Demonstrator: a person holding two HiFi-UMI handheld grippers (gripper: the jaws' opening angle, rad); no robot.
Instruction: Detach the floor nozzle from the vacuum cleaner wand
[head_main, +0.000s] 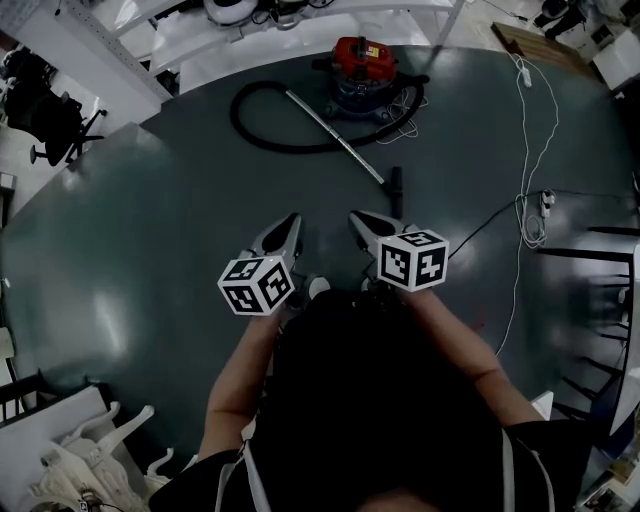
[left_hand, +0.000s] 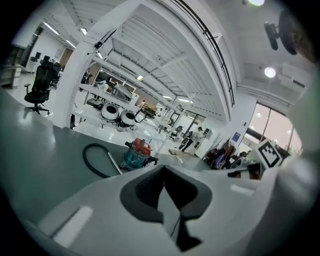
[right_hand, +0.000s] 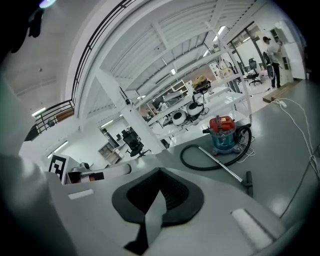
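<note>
The black hose (head_main: 250, 125) loops on the far left of the grey floor (head_main: 150, 230). The metal wand (head_main: 335, 135) runs diagonally from it toward the near right, passing the red-topped canister vacuum (head_main: 362, 70). The person holds both claws out in front, well short of all that. The left gripper (head_main: 290, 222) is pinched fully closed on nothing, and the right gripper (head_main: 360, 220) is the same, closed and empty. Both tip down toward the black floor nozzle (head_main: 396, 190), which looks attached at the wand's near end, just beyond the right claw. My guess is they're lining up, one claw for the wand and one for the nozzle. A white cable (head_main: 530, 200) trails off to the right, out of the way.
</note>
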